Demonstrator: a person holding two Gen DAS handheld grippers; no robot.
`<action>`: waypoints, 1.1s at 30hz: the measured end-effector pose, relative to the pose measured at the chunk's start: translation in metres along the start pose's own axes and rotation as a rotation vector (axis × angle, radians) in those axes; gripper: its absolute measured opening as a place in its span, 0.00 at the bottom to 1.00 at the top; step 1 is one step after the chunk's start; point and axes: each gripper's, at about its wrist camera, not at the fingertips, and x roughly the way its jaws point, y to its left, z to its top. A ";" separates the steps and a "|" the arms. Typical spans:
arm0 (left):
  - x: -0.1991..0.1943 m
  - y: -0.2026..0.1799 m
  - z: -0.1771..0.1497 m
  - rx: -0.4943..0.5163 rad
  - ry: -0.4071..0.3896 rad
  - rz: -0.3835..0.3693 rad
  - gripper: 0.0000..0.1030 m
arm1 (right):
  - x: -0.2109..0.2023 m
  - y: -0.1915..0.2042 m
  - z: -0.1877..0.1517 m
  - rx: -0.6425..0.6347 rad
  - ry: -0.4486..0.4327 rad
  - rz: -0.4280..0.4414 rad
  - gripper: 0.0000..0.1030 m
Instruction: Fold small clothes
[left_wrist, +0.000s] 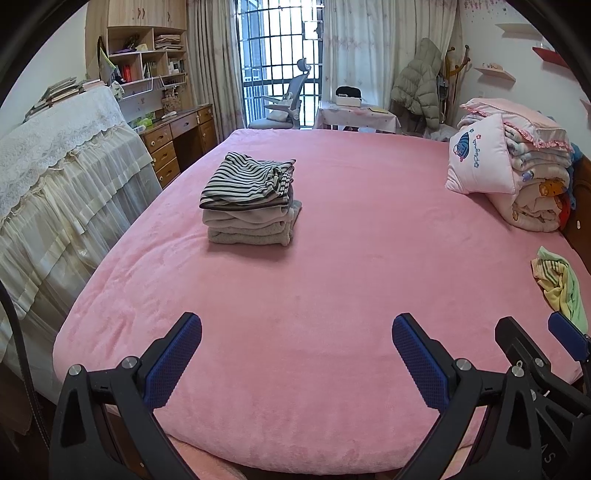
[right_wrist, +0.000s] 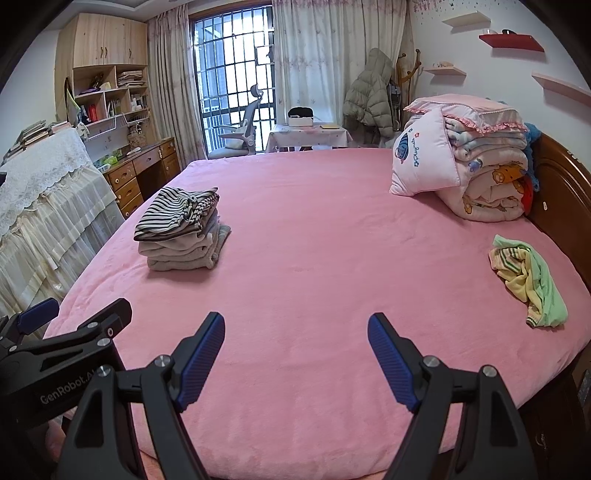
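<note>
A stack of folded clothes (left_wrist: 249, 201) with a striped piece on top sits on the pink bed (left_wrist: 332, 258), left of middle; it also shows in the right wrist view (right_wrist: 181, 230). A crumpled yellow and green garment (right_wrist: 528, 280) lies unfolded near the bed's right edge, also in the left wrist view (left_wrist: 561, 286). My left gripper (left_wrist: 297, 334) is open and empty over the bed's near edge. My right gripper (right_wrist: 295, 330) is open and empty beside it, to the right. Each gripper shows at the edge of the other's view.
A pink pillow (right_wrist: 424, 162) leans on a pile of folded blankets (right_wrist: 491, 173) by the wooden headboard (right_wrist: 565, 192) at the right. A lace-covered piece of furniture (left_wrist: 55, 177) and a desk (left_wrist: 177, 136) stand left of the bed.
</note>
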 end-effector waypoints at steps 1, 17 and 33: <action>0.001 0.000 0.000 0.000 0.001 0.000 0.99 | 0.000 0.000 0.000 0.000 -0.001 -0.001 0.78; -0.004 0.004 -0.007 -0.002 0.006 0.003 0.99 | 0.000 -0.008 0.000 -0.002 -0.003 -0.010 0.78; -0.004 0.006 -0.008 -0.002 0.010 0.002 0.99 | 0.000 -0.006 -0.002 -0.003 -0.002 -0.011 0.78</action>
